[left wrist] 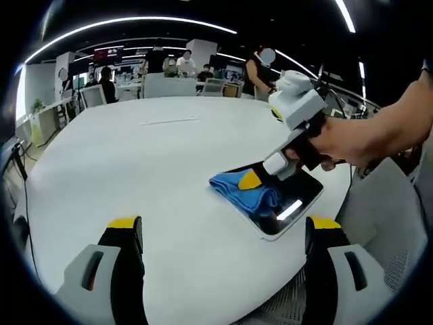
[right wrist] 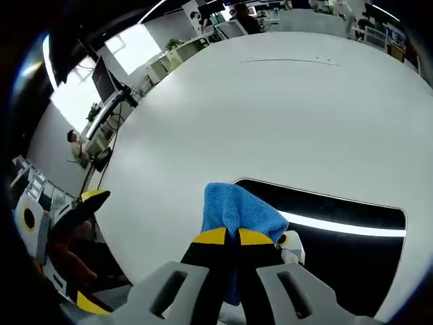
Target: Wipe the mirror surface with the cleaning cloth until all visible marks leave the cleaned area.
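Note:
A dark rectangular mirror [left wrist: 292, 203] [right wrist: 345, 237] lies flat on the white table [left wrist: 149, 176] near its right edge and reflects a ceiling light. A blue cleaning cloth [left wrist: 247, 191] [right wrist: 233, 210] rests on the mirror's left end. My right gripper [right wrist: 230, 237] [left wrist: 254, 179] is shut on the cloth and presses it onto the glass, with a hand holding the gripper from the right. My left gripper [left wrist: 220, 233] hangs open over the table's near edge, short of the mirror, with nothing between its fingers. Its yellow-tipped finger [right wrist: 84, 203] appears at the left of the right gripper view.
The big white table [right wrist: 270, 115] stretches away bare beyond the mirror. Desks, chairs [left wrist: 166, 84] and several people stand at the far side of the office. A grey chair back [left wrist: 399, 217] sits close on the right, beside the table edge.

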Available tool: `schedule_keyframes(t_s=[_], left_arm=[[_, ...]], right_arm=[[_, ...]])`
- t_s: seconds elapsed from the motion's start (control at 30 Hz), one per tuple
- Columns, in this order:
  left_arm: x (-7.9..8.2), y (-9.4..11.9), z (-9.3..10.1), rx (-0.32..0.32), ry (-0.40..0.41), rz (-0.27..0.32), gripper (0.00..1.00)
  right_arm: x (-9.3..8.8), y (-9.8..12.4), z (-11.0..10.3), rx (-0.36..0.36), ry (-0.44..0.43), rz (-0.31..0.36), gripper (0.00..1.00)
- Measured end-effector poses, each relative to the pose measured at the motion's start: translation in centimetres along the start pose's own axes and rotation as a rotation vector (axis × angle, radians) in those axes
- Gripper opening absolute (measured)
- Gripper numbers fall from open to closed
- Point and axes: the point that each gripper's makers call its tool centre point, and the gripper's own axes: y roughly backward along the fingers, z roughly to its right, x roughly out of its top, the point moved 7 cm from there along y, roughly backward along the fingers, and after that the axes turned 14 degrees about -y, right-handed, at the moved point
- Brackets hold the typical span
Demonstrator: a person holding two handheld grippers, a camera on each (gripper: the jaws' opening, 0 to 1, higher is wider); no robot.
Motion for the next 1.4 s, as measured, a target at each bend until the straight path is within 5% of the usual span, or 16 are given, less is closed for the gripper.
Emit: schedule_keyframes(t_s=[0.67, 1.4], left_arm=[[-0.1, -0.5, -0.6, 0.008, 0.008, -0.003, 0.99], [0.1, -0.7, -0.4, 0.001, -0.011, -0.006, 0.99]], right_arm=[[4.2, -1.6, 0.7, -0.031, 0.030, -0.003, 0.00], [3.9, -1.0, 1.6, -0.038, 0.072, -0.003, 0.00]])
